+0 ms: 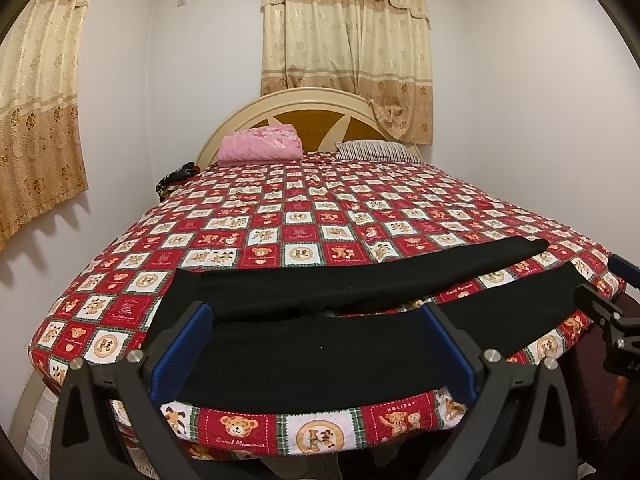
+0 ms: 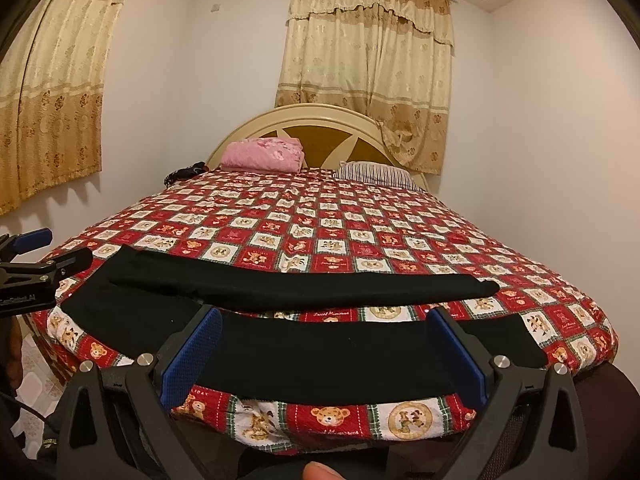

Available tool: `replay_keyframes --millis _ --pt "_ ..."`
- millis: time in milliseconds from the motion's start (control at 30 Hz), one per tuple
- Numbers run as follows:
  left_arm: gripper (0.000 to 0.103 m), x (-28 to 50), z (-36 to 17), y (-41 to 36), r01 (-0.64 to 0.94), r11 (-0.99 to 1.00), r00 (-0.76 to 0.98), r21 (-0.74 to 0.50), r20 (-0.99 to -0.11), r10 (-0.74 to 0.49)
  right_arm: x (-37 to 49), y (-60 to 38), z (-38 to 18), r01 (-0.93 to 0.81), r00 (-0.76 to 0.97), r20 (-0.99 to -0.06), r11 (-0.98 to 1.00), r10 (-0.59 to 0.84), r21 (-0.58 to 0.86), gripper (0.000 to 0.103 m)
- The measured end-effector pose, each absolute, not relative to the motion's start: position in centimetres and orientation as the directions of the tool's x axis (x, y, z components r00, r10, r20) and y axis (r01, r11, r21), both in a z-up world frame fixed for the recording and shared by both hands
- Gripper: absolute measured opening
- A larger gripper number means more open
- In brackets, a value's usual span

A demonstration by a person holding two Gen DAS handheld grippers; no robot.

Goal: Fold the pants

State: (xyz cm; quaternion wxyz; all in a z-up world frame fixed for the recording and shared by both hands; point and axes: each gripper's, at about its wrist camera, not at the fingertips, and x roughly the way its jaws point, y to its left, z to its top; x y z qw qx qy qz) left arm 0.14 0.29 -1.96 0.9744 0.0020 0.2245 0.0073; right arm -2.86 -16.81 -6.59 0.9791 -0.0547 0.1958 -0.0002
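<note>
Black pants (image 1: 320, 356) lie flat across the foot of the bed (image 1: 248, 428), on a red and white teddy-bear cover. The waist is at the left and the two legs spread to the right in a narrow V. The far leg (image 2: 320, 286) reaches toward the bed's right side. My left gripper (image 1: 316, 312) is open, its blue pads (image 1: 188, 352) straddling the waist end just above the cloth. My right gripper (image 2: 324, 316) is open too, wide over the near leg (image 2: 320, 356). Each gripper shows at the edge of the other's view: the right gripper (image 1: 604, 280) and the left gripper (image 2: 60, 248).
At the head of the bed lie a folded pink blanket (image 1: 260, 144) and a striped pillow (image 1: 376, 150) against a cream headboard (image 1: 316, 100). A dark bundle (image 1: 176, 176) sits at the far left corner. Curtains hang on both walls. A fingertip (image 2: 318, 470) shows at the bottom.
</note>
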Motion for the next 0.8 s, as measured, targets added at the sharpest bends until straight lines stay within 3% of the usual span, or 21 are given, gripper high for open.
replay_keyframes --millis 800 --pt "0.103 4.1 -4.8 1.0 -0.001 1.0 0.85 -0.001 -0.527 0.0 0.0 -17.2 -9.6 -0.01 0.883 -0.467 0.992 -0.049 -0.125 0.102"
